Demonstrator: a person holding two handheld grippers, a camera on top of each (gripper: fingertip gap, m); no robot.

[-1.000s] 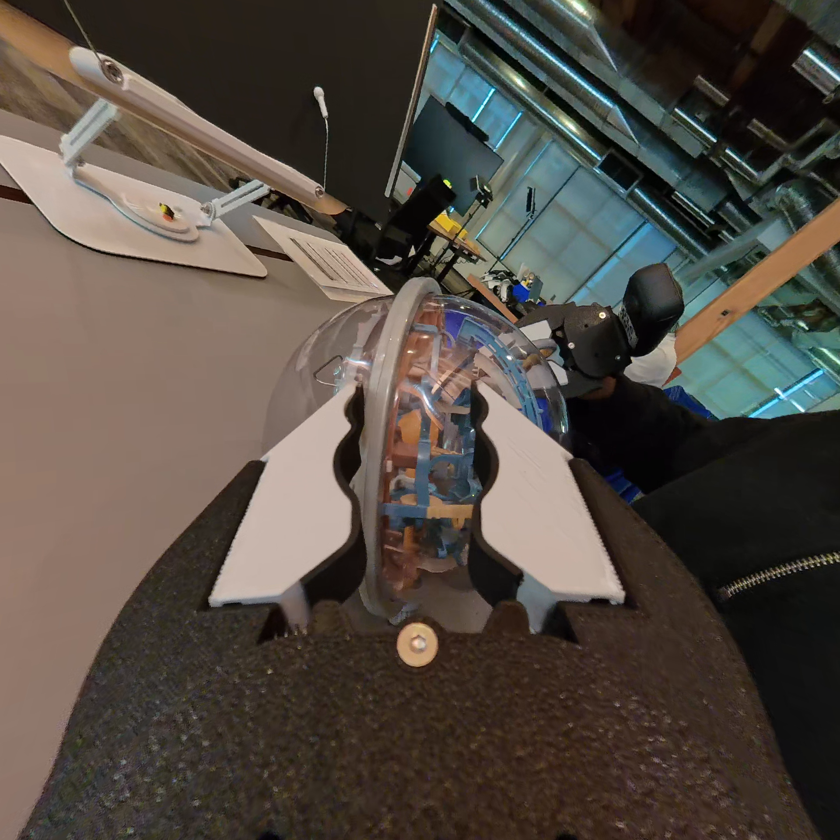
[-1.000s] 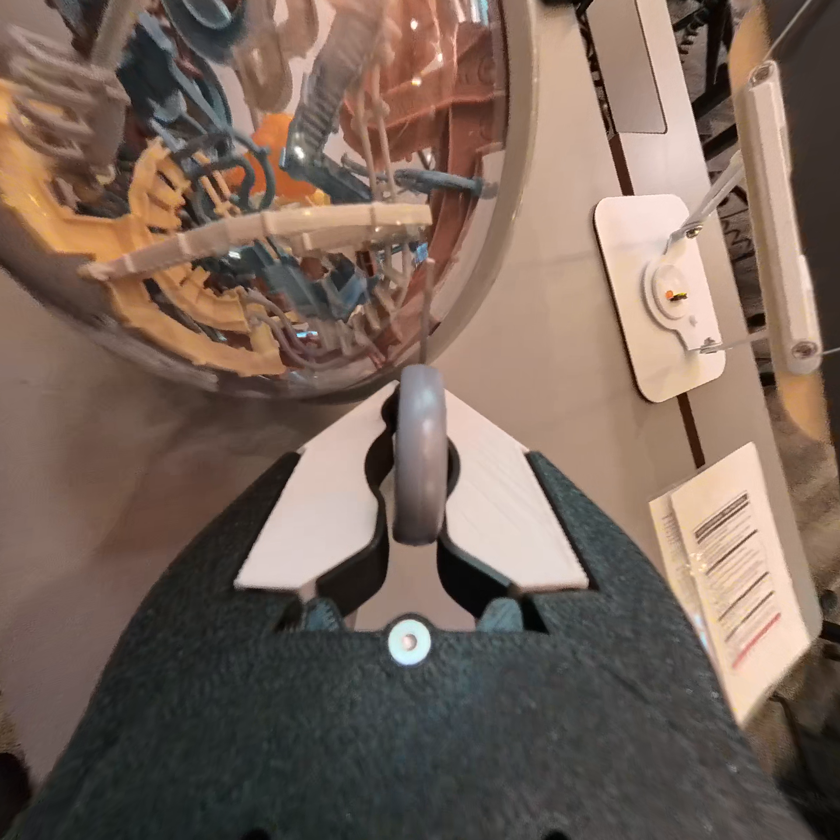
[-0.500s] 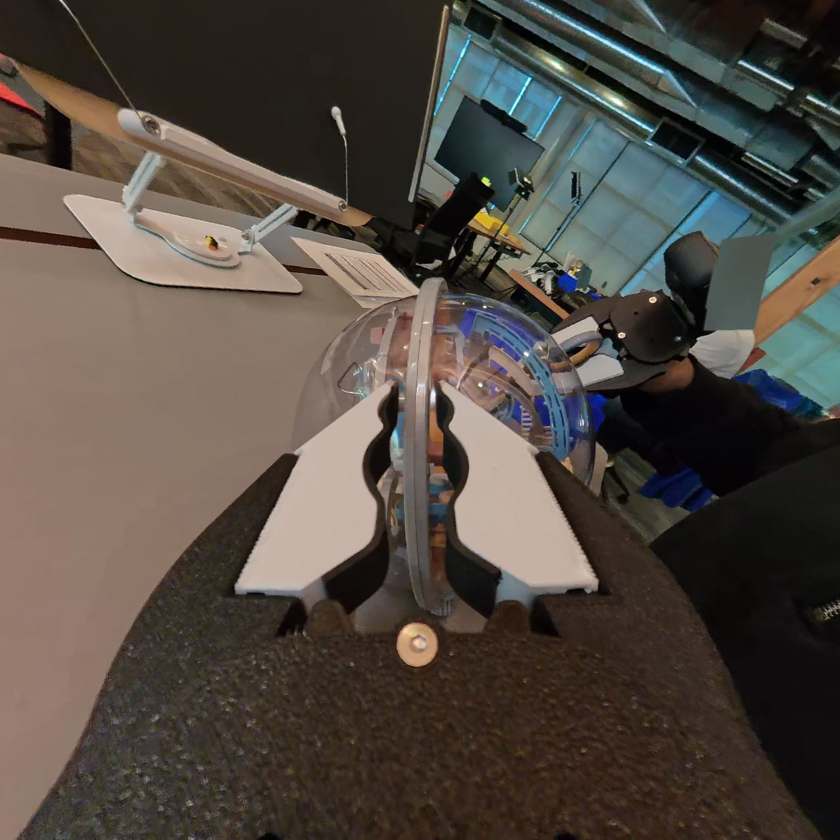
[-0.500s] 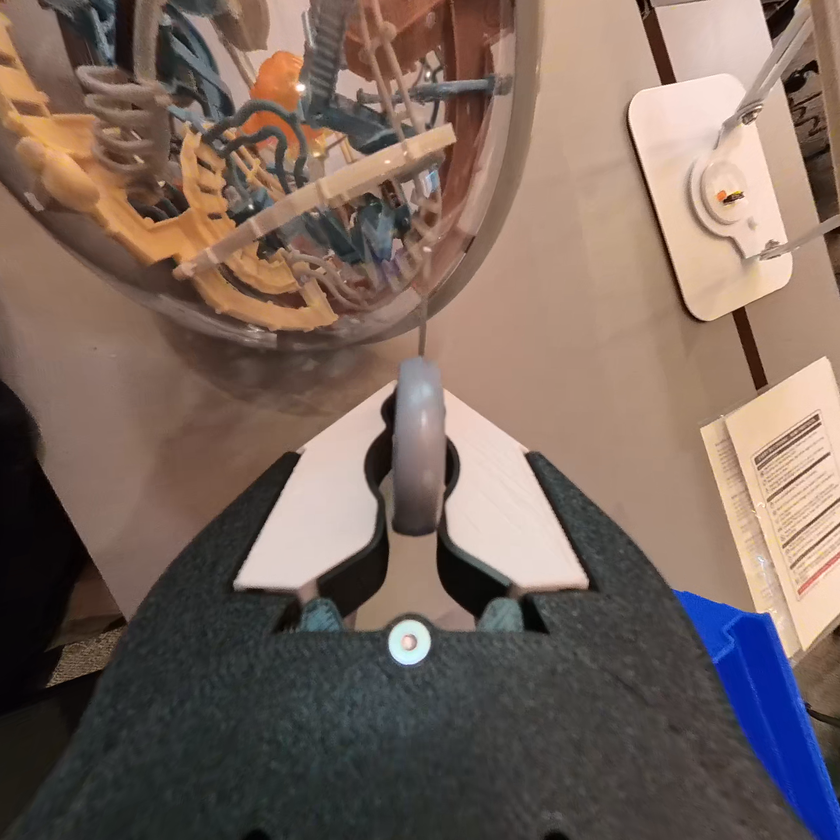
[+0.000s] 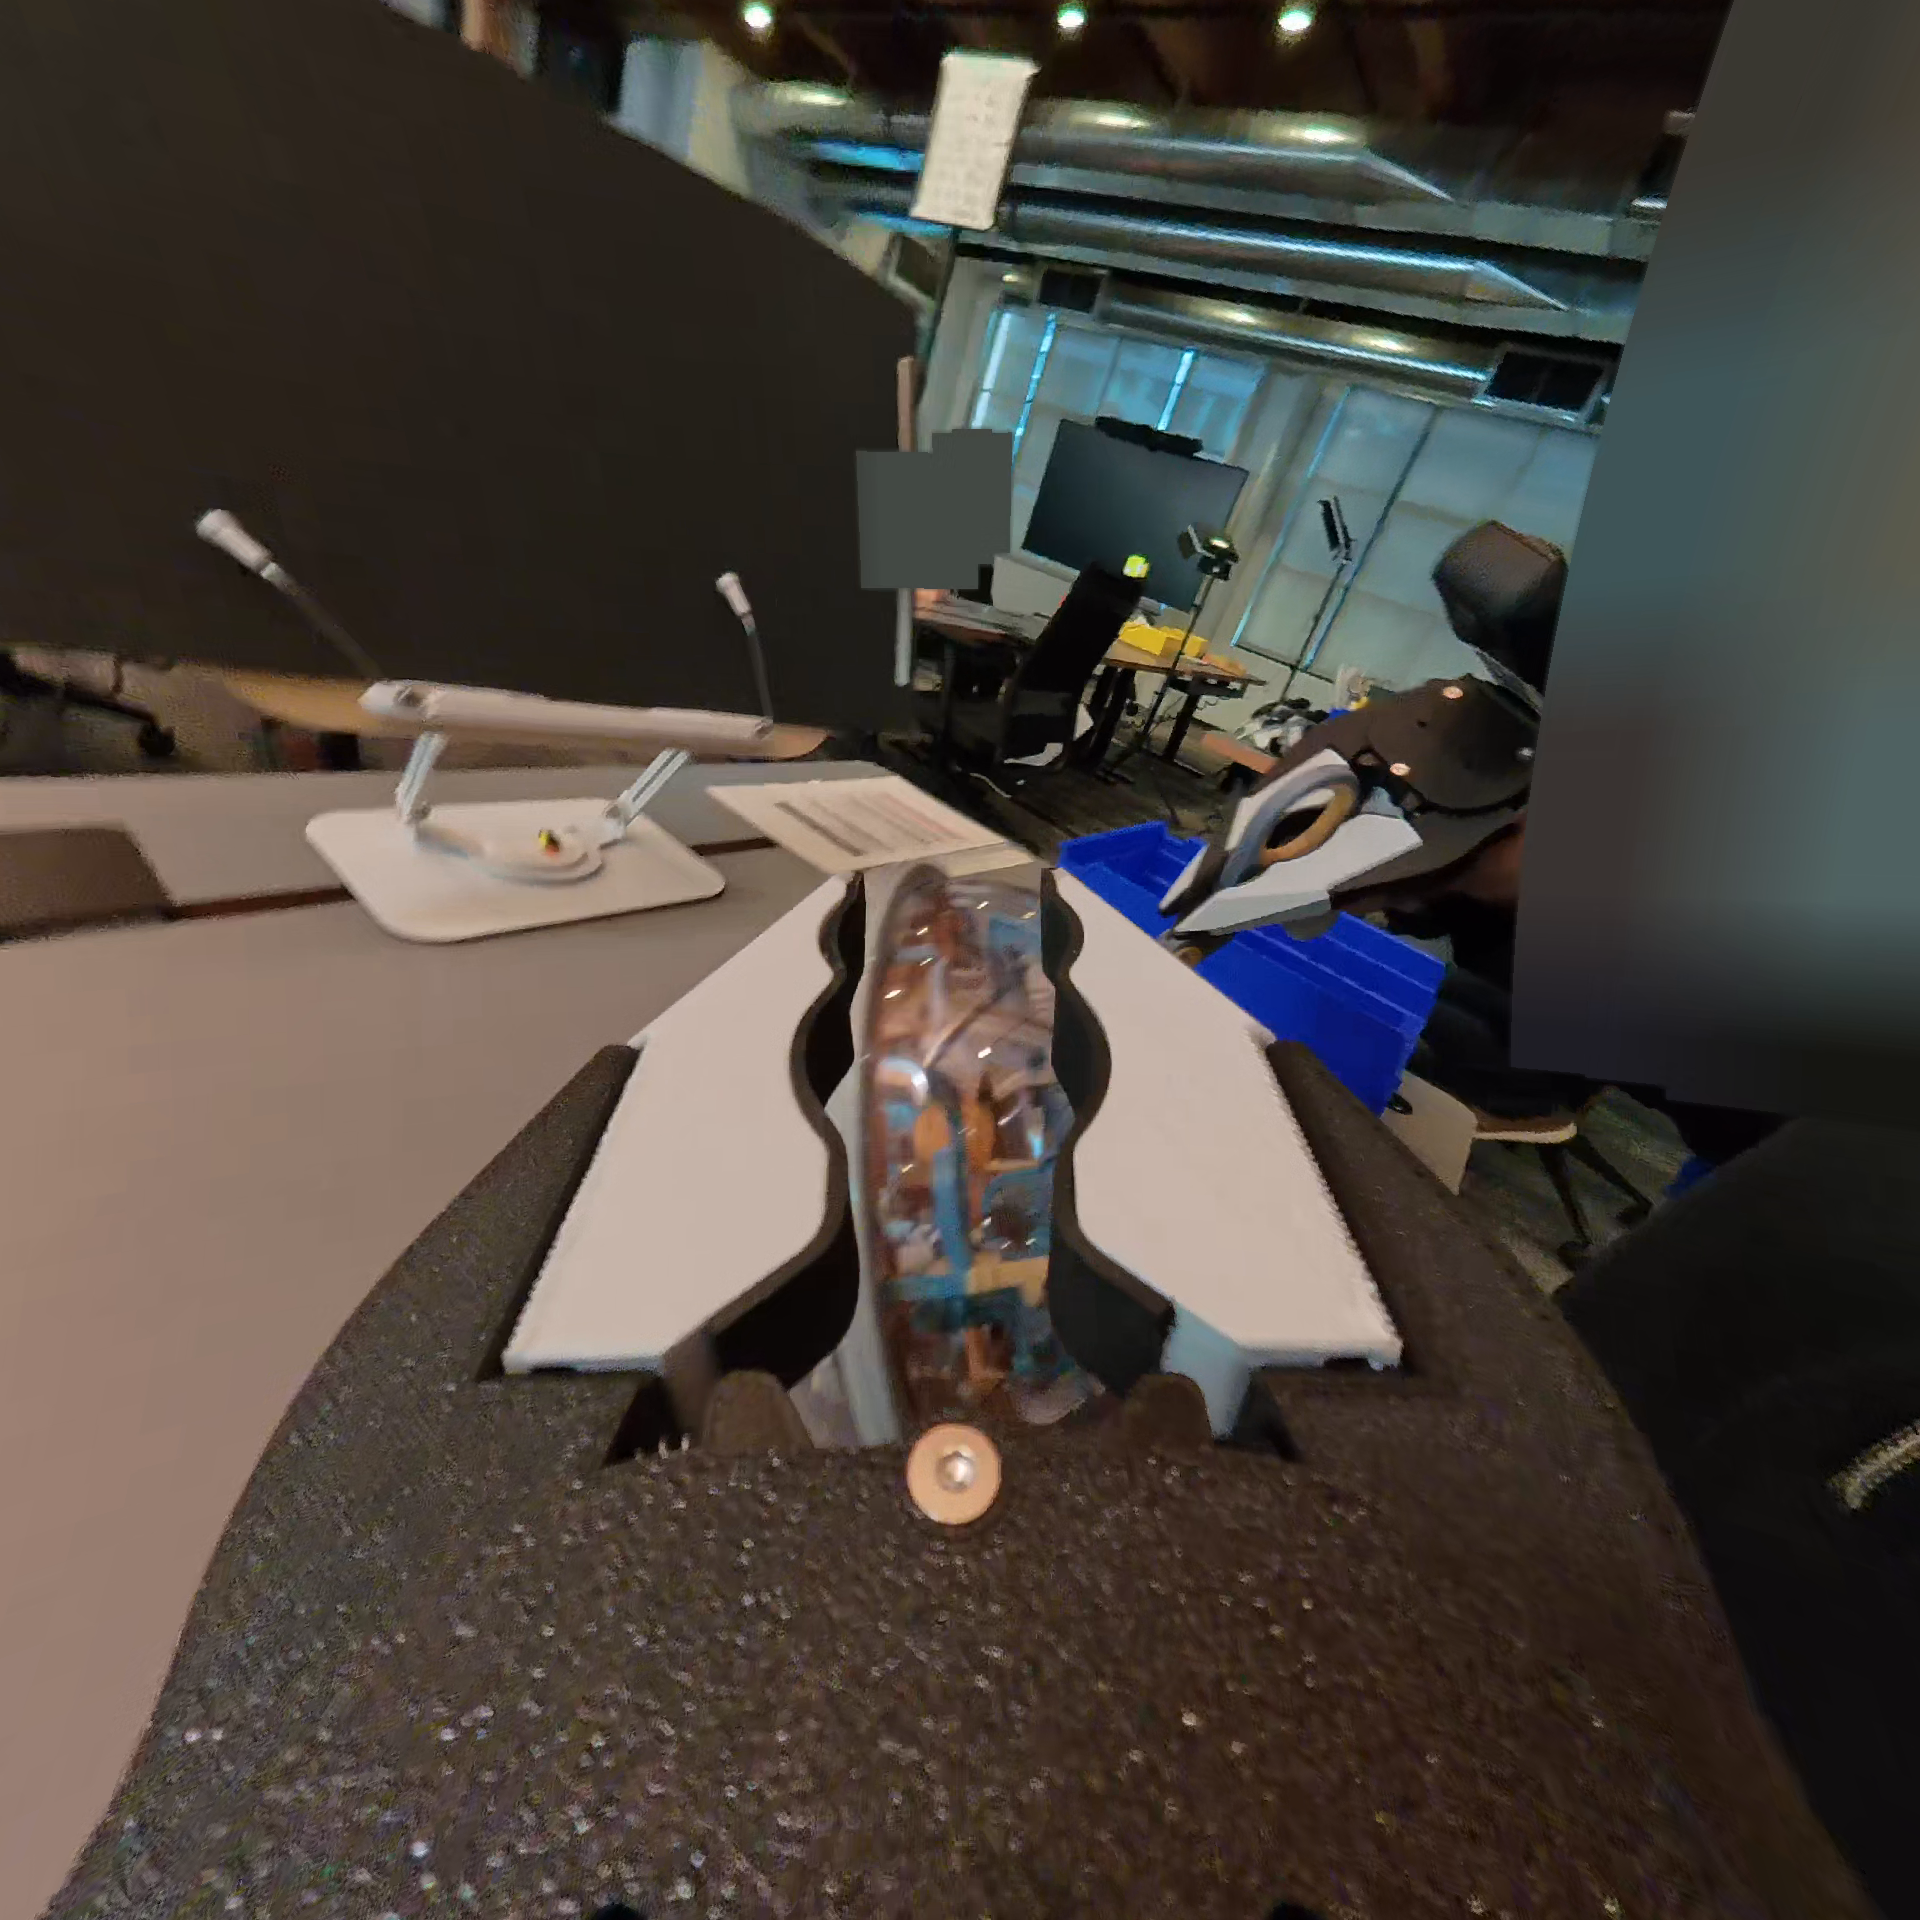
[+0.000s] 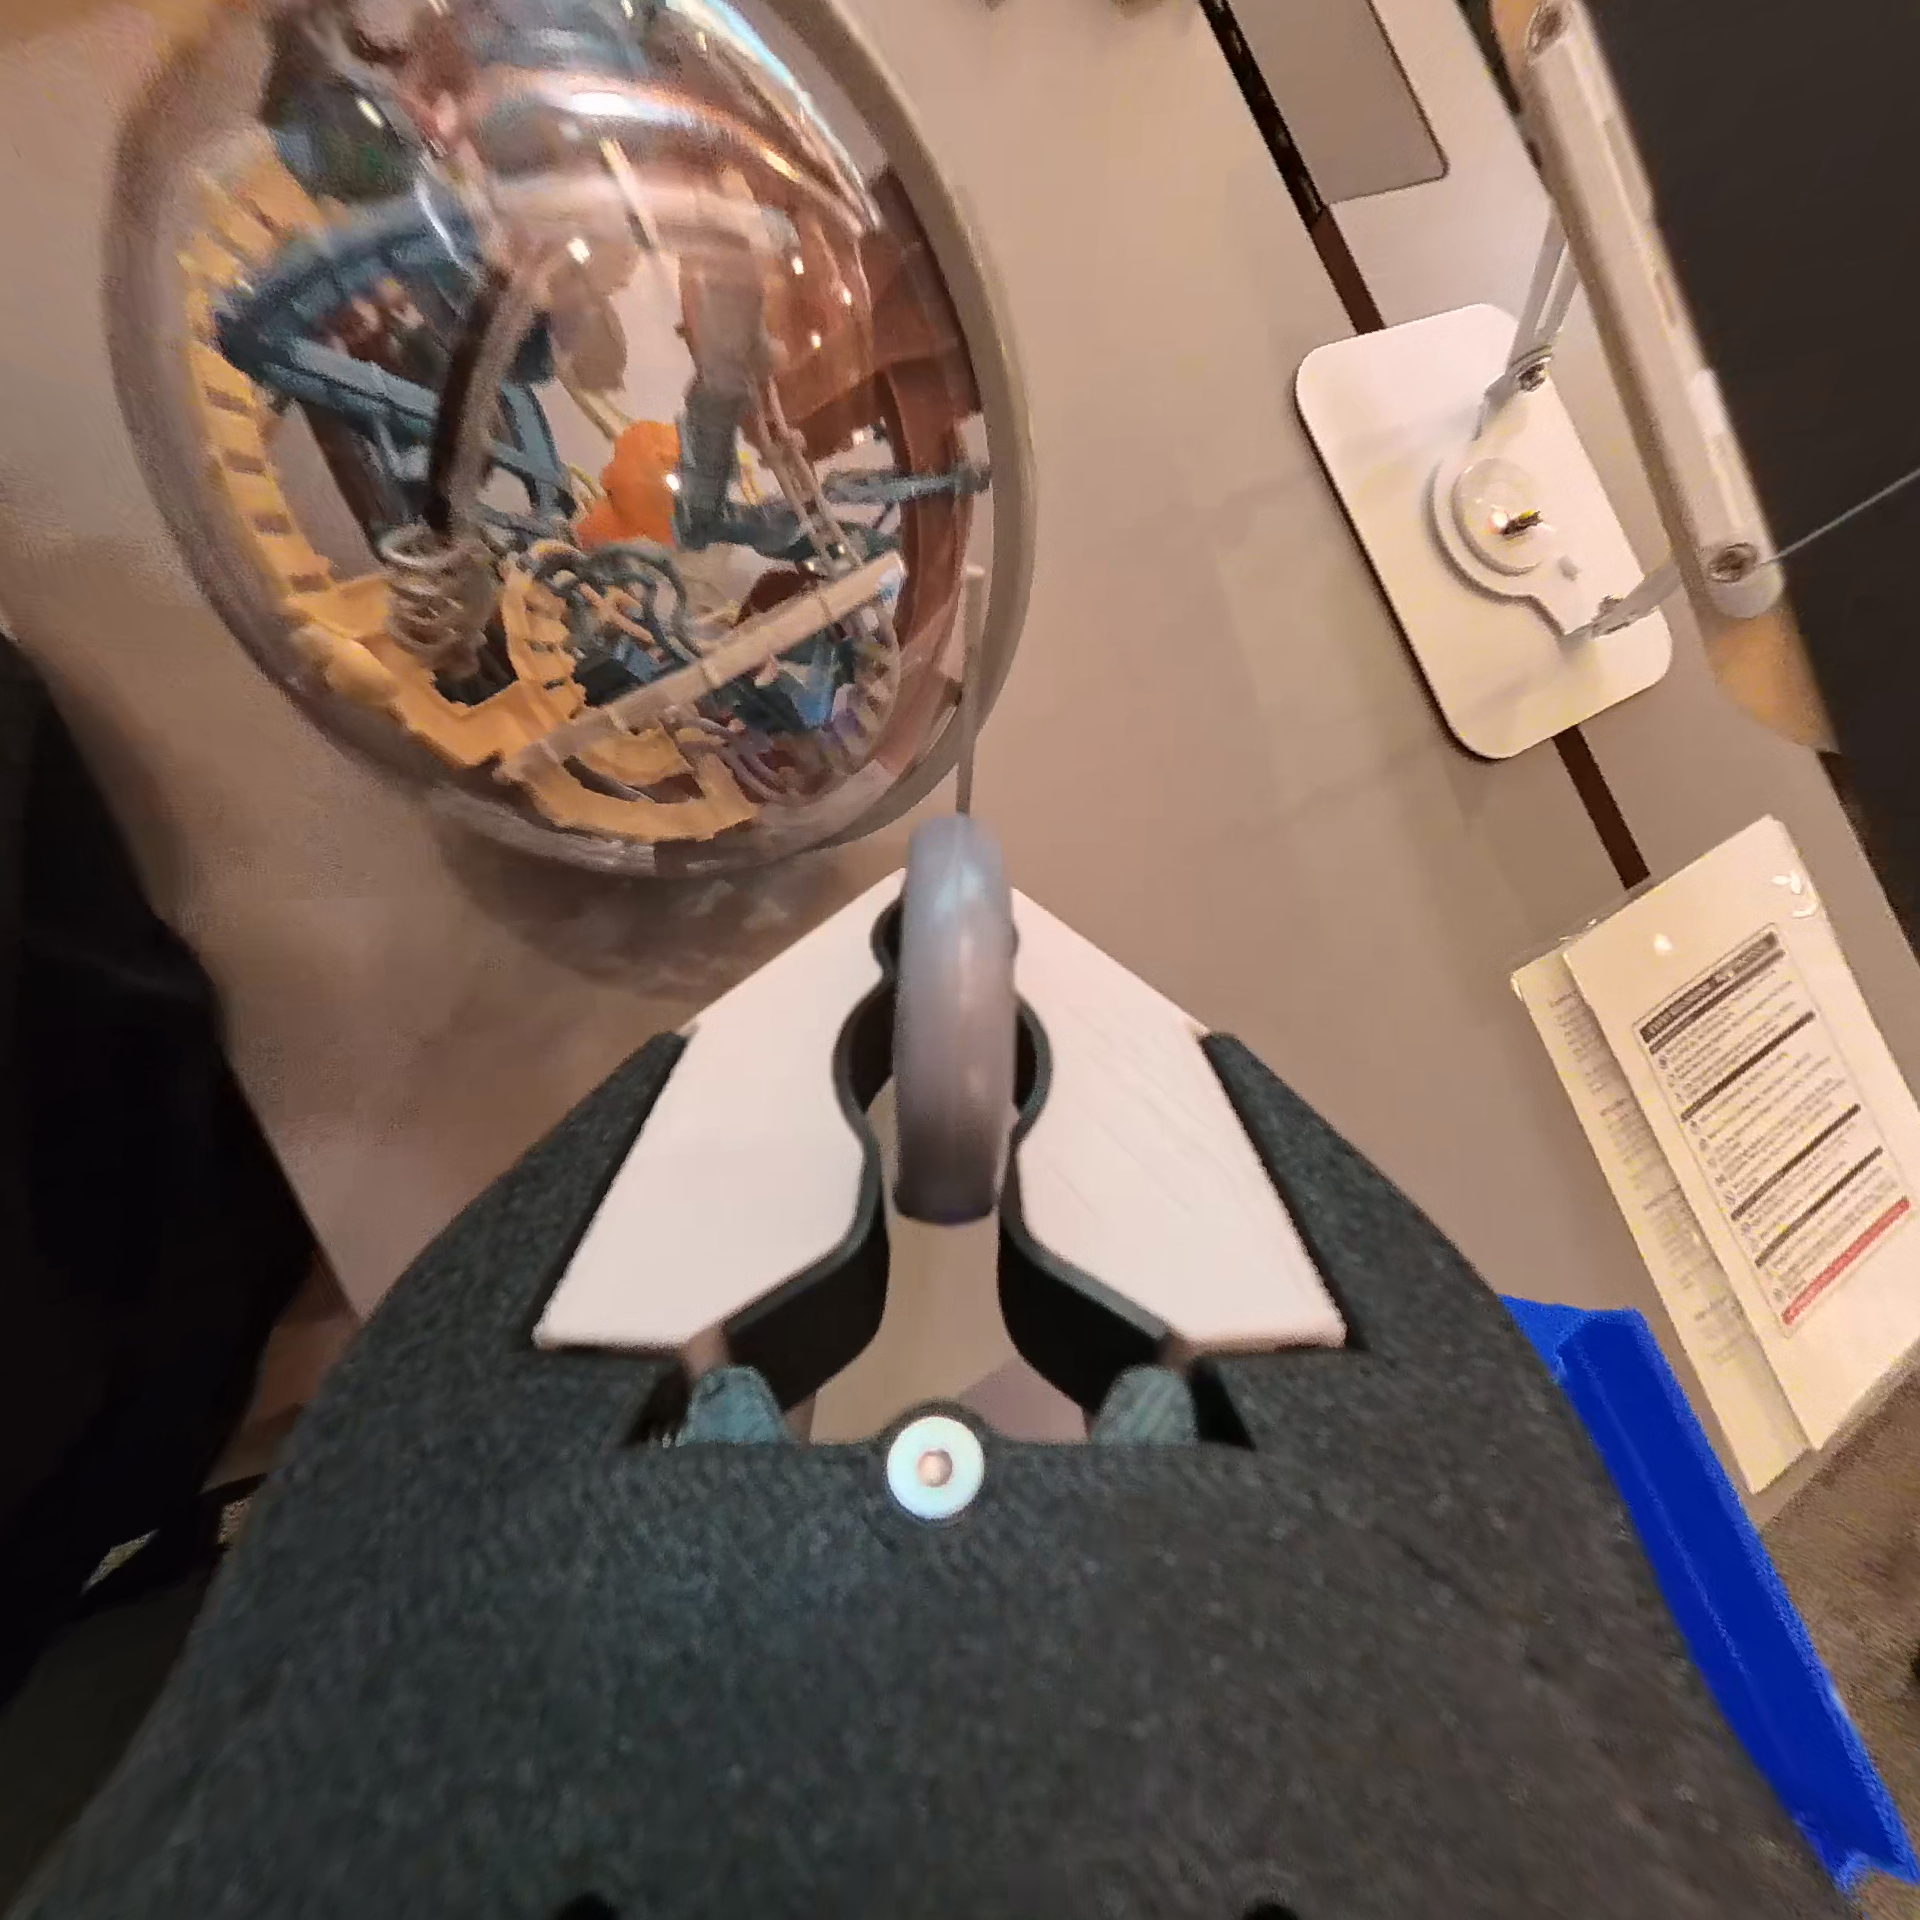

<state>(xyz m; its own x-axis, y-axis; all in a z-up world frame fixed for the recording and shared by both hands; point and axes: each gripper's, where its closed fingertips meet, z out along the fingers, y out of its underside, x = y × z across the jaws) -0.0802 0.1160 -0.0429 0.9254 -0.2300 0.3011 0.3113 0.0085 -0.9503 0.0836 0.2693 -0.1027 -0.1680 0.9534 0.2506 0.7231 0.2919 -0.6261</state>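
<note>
My left gripper (image 5: 951, 1049) pinches the clear maze sphere (image 6: 561, 436) steady above the table (image 6: 1174, 727); my right gripper (image 6: 951, 1049) clamps a grey ring (image 6: 951, 1039) near the table's edge.

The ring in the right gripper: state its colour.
The ring is a pale grey with a faint lilac tint, clamped in the right gripper; the right wrist view shows it best.

In the left wrist view, we see only a blurred strip of the clear maze ball (image 5: 961, 1122) between the white fingers (image 5: 717, 1143); they hide the rest. At lower right of the right wrist view, the frame edge crops the blue bin (image 6: 1714, 1558).
</note>
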